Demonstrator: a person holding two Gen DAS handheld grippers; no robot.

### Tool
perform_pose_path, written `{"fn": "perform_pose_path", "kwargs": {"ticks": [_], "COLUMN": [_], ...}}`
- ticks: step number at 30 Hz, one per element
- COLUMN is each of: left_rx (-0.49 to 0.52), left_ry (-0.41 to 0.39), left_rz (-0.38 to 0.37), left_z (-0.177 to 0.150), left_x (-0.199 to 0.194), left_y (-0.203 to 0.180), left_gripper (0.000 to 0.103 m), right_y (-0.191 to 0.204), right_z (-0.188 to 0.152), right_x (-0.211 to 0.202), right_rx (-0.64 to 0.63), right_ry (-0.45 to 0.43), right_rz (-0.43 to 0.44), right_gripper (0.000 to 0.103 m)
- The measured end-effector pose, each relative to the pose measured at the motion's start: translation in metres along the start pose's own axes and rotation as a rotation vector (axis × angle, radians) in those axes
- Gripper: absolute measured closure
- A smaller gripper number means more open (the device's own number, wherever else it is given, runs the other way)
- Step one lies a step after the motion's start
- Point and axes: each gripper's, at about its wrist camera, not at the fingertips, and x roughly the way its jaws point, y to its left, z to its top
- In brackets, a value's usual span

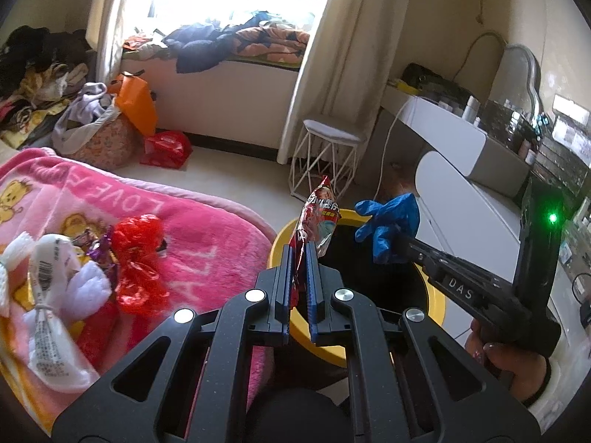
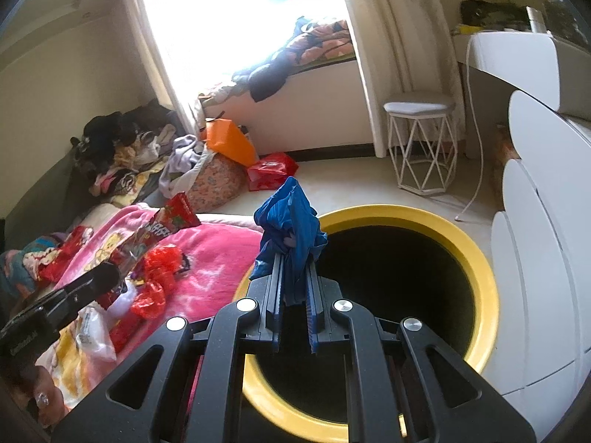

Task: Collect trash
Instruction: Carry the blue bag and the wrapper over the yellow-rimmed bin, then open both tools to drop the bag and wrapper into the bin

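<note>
**Both fingers pinched trash at the yellow bin**

Fingers of the left gripper [image 1: 299,254] were closed on a red snack wrapper [image 1: 317,221], which stood upright from the tips at the centre of the left wrist frame, over the near rim of the yellow trash bin [image 1: 439,304]. From the right side of that frame the right gripper [image 1: 408,247] reached in, its fingers clamped on a crumpled blue glove [image 1: 388,227] that hung above the bin's dark opening.

Seen from the right wrist, the right gripper [image 2: 293,269] held the blue glove [image 2: 290,221] bunched between its fingers at the centre of the frame, just over the left rim of the yellow trash bin [image 2: 484,280], which filled the lower right. The left gripper [image 2: 107,275] appeared at the left of that frame with the red snack wrapper [image 2: 173,219] rising from it.

Loose trash lay on the pink blanket [image 1: 207,229] at the lower left of the left wrist frame: crumpled red cellophane [image 1: 138,262], white plastic packets [image 1: 48,288] and a small purple wrapper [image 1: 101,249], close together. Beyond, at centre right, stood a white wire stool [image 1: 325,162], with a white dresser [image 1: 491,199] to its right.
</note>
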Motion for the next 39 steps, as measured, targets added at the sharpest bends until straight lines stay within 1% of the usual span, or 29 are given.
{"fn": "perform_pose_path", "kwargs": {"ticks": [12,25,35,37,38,39], "left_rx": [0.035,0.075,0.044,0.034,0.032,0.028], "left_ry": [0.058,0.129,0.166,0.17,0.169,0.166], "left_rz": [-0.032,-0.047,-0.037,-0.037,-0.036,-0.034], "left_z": [-0.005,-0.006,-0.006,-0.006,-0.006,-0.006], "left_x": [0.033,0.08,0.107,0.11,0.11,0.108], "left_y": [-0.019,-0.032,-0.025,-0.022,-0.021,-0.019], "left_gripper": [0.099,0.099,0.099,0.095,0.088,0.074], "right_y": [-0.029,-0.045,-0.052,-0.054,-0.054,-0.055], "right_z": [-0.004,-0.01,-0.014,-0.013,-0.013,-0.013], "right_x": [0.006,0.014,0.02,0.023,0.023,0.023], "right_rx": [0.055,0.091,0.11,0.11,0.113,0.117], "right_ry": [0.025,0.065,0.091,0.095,0.096,0.096], "right_rz": [-0.069,-0.105,-0.105,-0.108,-0.11,-0.111], "right_gripper": [0.092,0.092,0.09,0.086,0.08,0.072]}}
